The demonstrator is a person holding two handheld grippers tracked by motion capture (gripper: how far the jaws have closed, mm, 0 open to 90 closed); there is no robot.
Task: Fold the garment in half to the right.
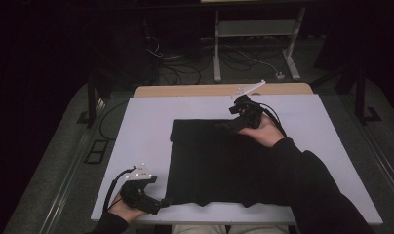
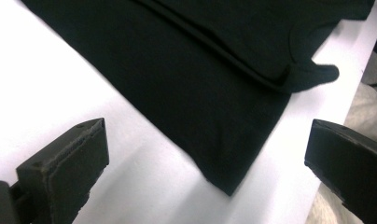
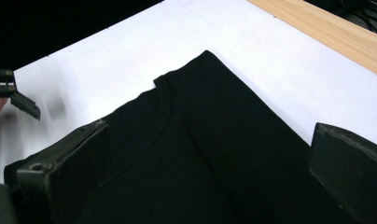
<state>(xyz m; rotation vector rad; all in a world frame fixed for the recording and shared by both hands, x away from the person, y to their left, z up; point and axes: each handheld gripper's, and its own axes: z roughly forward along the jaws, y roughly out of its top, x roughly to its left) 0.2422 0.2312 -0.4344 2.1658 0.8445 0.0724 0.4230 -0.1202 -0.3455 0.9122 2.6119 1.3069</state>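
Garment: black cloth [image 1: 219, 161], seemingly a folded T-shirt, flat on the white bench [image 1: 146, 122], squarish outline, near edge close to the person's side.
Visible detail: curved neckline seam and a small protruding flap in the left gripper view [image 2: 317, 74]; a stepped corner and long fold line in the right gripper view [image 3: 186, 140].
Left tongs [image 1: 163, 202]: spread wide, empty, low over the bench just beside the near-left corner of the cloth [image 2: 228, 186]; corner tip lying between the two jaws, untouched.
Right tongs [image 1: 224, 126]: also spread wide, gripping nothing, hovering over the far edge of the cloth, right of its middle; cloth stretching away below both jaws in the right gripper view.
Step in hand: probably lining up for a fold or a lift, one end at each hand, grasp not yet made.
Next move, left: likely lowering onto the near-left corner, sliding one jaw under the layers, then pinching all layers together.
Next move, right: likely dropping to the far edge and closing on it, taking care to catch every layer.
Risk: thin stacked fabric; a shallow bite may take the top layer alone and undo the fold.
Surroundings: wooden strip [image 1: 185, 90] beyond the white sheet; cables on the floor [image 1: 175, 68] behind.
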